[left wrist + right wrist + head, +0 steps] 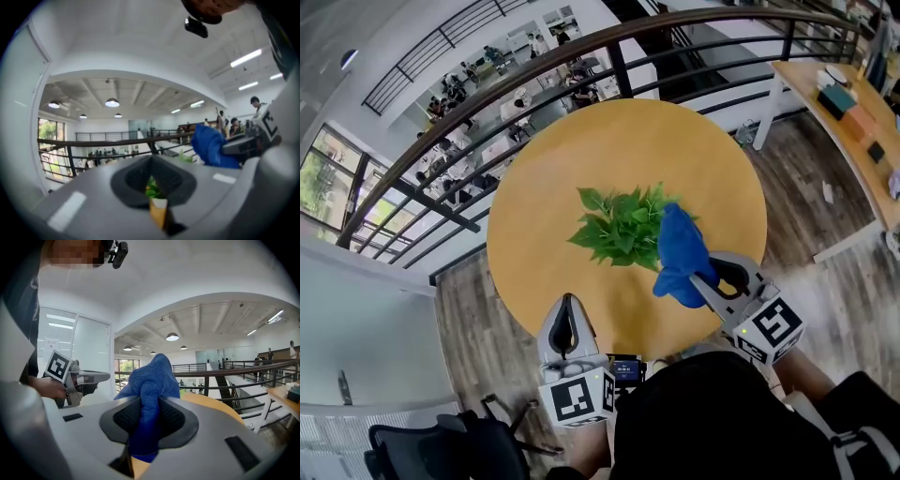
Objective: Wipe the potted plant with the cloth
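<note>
A leafy green potted plant [623,226] stands at the middle of the round wooden table [553,169]. My right gripper [701,277] is shut on a blue cloth [681,253], which hangs at the plant's near right edge. The cloth [149,394] bulges up between the closed jaws in the right gripper view. My left gripper [568,309] is shut with nothing in it, over the table's near edge and short of the plant. Through its jaws a bit of the plant [152,189] shows, with the cloth [211,145] to the right.
A black railing [581,56] curves behind the table, with a lower floor and people beyond. A long wooden desk [848,112] with small items stands at the right. A dark office chair [441,441] sits at the lower left, near my body.
</note>
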Available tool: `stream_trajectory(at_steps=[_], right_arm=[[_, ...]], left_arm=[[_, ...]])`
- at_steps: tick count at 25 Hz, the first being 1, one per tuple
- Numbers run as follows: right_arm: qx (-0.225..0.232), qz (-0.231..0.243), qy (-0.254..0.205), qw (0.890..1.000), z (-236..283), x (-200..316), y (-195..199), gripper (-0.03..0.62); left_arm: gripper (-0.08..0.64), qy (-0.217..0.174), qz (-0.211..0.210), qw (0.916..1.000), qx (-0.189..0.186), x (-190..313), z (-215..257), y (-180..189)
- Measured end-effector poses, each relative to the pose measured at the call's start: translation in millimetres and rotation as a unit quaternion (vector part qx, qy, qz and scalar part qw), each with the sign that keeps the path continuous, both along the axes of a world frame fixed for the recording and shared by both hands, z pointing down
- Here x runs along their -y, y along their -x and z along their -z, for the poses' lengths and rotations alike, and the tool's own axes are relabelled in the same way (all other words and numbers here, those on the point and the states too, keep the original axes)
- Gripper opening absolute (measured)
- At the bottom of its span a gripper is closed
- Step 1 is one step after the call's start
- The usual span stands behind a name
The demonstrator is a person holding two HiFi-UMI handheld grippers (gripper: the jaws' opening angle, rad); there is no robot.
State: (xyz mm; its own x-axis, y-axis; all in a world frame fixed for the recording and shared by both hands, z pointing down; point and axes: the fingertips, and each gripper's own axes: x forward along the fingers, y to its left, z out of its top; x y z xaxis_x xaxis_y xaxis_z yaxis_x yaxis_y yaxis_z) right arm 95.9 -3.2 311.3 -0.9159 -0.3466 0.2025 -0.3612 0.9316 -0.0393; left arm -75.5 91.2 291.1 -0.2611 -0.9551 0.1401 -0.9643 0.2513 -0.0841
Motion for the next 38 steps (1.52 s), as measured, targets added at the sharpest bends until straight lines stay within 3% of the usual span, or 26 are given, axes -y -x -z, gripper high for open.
stream_trajectory(at_steps=[11, 16, 24, 33, 38], right_arm=[[0.002, 0.055, 0.005, 0.998, 0.6, 31.4, 9.0, 0.101], [0.008, 0.061, 0.003, 0.998, -1.8, 47.6, 2.2, 0.101], [0.009, 0.035, 0.006, 0.999, -8.5, 68.2, -3.6, 0.101], [-0.004, -0.007, 0.002, 1.000, -7.5, 76.6, 11.8, 0.101], [-0.021, -0.021, 0.001, 1.000, -11.6, 77.4, 15.9, 0.101]], left_arm=[[-0.005, 0.027, 0.059, 0.9979, 0.005, 8.0, -4.2, -0.4], [-0.005, 0.023, 0.066, 0.9975, 0.015, 23.8, -3.6, -6.4], [-0.003, 0.019, 0.031, 0.9991, 0.023, 46.4, -6.4, -12.1], [-0.003, 0.026, -0.010, 0.9995, 0.015, 58.6, -23.7, 21.3], [0.004, 0.041, -0.063, 0.9972, 0.008, 64.3, -52.5, 35.6]])
